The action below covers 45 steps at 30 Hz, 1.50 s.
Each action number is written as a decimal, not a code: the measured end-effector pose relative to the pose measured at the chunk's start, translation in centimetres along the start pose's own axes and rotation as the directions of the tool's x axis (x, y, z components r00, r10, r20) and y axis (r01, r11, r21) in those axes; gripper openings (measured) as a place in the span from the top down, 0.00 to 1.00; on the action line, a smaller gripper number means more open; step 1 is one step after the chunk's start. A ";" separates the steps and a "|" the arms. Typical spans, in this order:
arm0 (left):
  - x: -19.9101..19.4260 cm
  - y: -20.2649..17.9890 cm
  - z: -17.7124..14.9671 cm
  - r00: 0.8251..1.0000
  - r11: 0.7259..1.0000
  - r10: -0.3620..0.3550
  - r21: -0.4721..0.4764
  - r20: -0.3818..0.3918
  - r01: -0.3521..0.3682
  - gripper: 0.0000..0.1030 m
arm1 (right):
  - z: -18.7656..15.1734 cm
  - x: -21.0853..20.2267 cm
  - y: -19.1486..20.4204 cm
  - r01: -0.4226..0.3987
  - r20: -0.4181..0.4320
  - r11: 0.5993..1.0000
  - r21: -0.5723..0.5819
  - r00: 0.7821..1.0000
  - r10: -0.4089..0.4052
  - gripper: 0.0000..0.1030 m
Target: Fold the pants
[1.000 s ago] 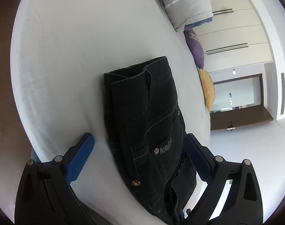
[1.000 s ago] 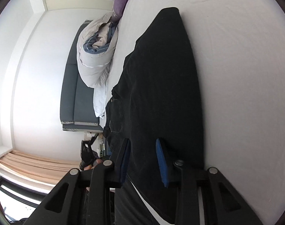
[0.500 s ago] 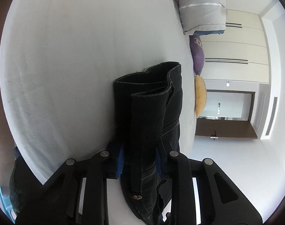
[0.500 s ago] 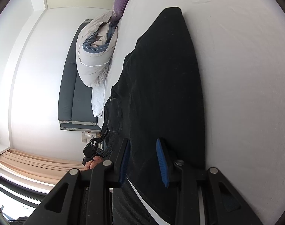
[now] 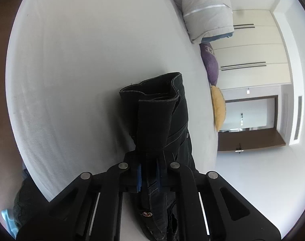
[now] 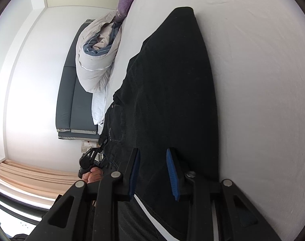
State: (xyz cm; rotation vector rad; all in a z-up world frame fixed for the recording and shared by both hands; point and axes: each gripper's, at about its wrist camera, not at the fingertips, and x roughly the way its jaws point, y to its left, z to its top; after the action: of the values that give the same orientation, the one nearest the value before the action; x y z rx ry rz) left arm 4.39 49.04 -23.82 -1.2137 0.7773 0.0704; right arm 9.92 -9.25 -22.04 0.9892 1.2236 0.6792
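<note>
Pants (image 5: 162,120) pinched in left tongs (image 5: 149,175) — between right tongs (image 6: 153,173).

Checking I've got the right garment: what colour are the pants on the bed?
Black denim pants, with lighter stitching, clearest in the left wrist view.

Bare sheet (image 5: 76,64) lies open; rolled duvet (image 5: 204,10) and cushions (image 5: 211,66) crowd one edge.

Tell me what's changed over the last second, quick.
The left gripper went from wide open around the pants to shut on their waist end, bunching it up. The right gripper stayed put on the leg end, jaws closing slightly. The bed and pillows look unchanged.
</note>
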 end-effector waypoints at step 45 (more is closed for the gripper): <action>7.0 -14.5 -46.3 0.972 -0.548 0.112 0.829 0.207 -0.114 0.94 | 4.7 -1.9 1.6 0.105 0.065 0.991 -0.087 0.993 -0.100 0.83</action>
State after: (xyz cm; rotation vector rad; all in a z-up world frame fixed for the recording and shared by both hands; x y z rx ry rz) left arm -7.01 1.39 -22.06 0.9154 0.5555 -0.4349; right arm 14.11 -11.39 -19.60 0.8604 1.1727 0.6145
